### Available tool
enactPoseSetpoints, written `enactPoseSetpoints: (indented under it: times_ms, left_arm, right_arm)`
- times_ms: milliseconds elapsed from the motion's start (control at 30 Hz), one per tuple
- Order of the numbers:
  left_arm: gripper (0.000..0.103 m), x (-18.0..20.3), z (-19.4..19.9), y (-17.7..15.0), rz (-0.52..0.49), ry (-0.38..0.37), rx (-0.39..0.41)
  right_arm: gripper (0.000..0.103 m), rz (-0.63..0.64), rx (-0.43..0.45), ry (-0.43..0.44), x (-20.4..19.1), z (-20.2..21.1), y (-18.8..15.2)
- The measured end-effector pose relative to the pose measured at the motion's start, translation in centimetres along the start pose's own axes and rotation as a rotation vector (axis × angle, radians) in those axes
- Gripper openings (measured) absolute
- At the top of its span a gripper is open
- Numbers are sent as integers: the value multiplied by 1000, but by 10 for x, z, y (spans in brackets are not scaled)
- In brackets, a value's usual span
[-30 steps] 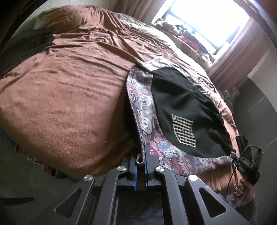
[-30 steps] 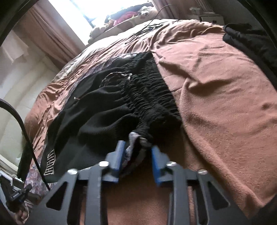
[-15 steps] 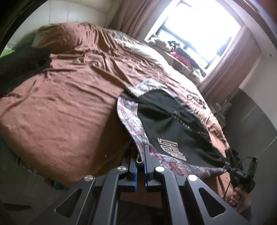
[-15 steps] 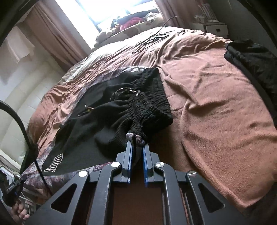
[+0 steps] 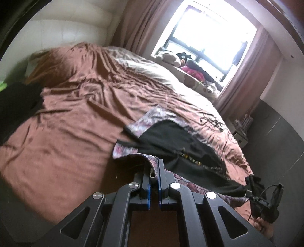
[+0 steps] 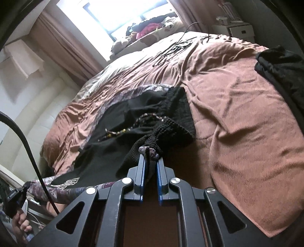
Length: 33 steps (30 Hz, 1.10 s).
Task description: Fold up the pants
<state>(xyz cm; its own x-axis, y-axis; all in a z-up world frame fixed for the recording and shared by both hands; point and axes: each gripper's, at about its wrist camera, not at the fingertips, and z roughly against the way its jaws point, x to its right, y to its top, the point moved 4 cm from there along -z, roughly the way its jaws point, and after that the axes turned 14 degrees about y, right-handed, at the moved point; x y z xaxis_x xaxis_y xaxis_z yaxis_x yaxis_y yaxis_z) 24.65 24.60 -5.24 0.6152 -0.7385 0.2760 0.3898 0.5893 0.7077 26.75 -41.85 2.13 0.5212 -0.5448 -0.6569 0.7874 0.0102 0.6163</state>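
- Left wrist view showed the left gripper [image 5: 154,172] with its two blue-padded jaws pinched tight on the cuff end of the black pants with flowery purple side panels [image 5: 167,140].
- That cuff stood up between the pads, and a small loop of cloth poked out just behind them.
- From the left gripper the pants ran forward and off to the right, partly lifted off the big bed with a rumpled brown blanket [image 5: 76,114].
- Far off to the right of that gripper, near the edge of the view, the other gripper held the black waist end, with a bit of a person's hand [image 5: 263,226] under it.
- Well to the left lay a dark heap of other clothes [image 5: 17,106] on the blanket.
- Right wrist view showed the right gripper [image 6: 151,157] with its jaws nearly together, squeezing a bunch of the pants' black stretchy waistband [image 6: 171,121] and a bit of flowery cloth.
- Its jaws had just been closing, with that bunch of cloth between them.
- Just ahead and to the left of the right gripper, a beaded drawstring [image 6: 121,131] lay on the black cloth.
- Far to the lower left, the flowery leg end stretched to the left gripper, held in a hand.
- A thick black cable [image 6: 28,148] curved down on that left side.
- Straight ahead, far past both grippers, a bright window with pinkish-brown curtains [image 6: 106,17] had soft toys on its sill.
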Motion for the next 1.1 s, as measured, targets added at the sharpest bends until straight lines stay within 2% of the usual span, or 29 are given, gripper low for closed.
enactPoseSetpoints:
  times_ms: [300, 500, 700, 867, 1100]
  left_arm:
    - [5, 32, -49, 75, -32, -18, 13]
    - [5, 48, -89, 105, -50, -16, -4]
    - [5, 61, -140, 126, -53, -9, -64]
    - [5, 64, -196, 142, -27, -1, -157]
    - [5, 64, -276, 147, 7, 24, -285]
  right_arm:
    - [7, -25, 23, 2, -7, -22, 38]
    - [7, -46, 20, -12, -5, -51, 61]
    - [7, -58, 2, -33, 4, -82, 85]
    - [7, -84, -31, -42, 16, -111, 102]
    - [7, -68, -78, -91, 26, -157, 127]
